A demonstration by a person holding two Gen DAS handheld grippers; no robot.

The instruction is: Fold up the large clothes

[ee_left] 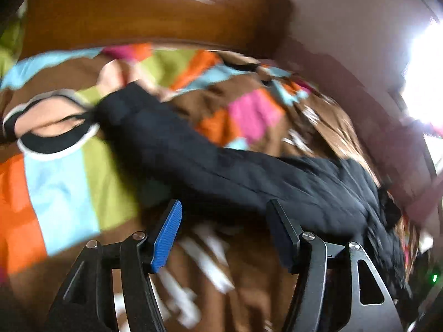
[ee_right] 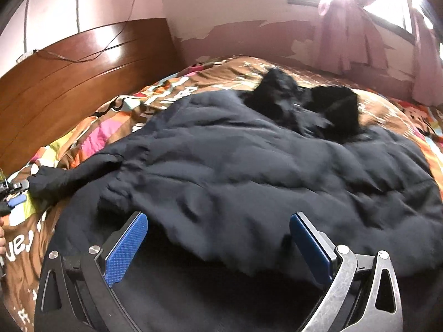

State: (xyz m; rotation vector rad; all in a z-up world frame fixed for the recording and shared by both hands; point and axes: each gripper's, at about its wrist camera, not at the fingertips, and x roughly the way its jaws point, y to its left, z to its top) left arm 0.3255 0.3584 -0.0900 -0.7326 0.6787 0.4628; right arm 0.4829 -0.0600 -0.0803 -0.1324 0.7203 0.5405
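Two grippers: both spread wide, neither holding cloth.
Left wrist view: the left gripper hangs over the sleeve of the dark padded jacket, which stretches across the patchwork bedspread. The picture is smeared; a hasty pinch could catch the bedspread along with the sleeve.
Right wrist view: the right gripper hovers above the jacket's body near its hem; the fur hood lies bunched at the far end. Thick padding may slip from a shallow bite.

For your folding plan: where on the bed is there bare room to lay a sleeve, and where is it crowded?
Bare bedspread lies between the headboard and the jacket. Crowded: the jacket's fur hood towards the window side.
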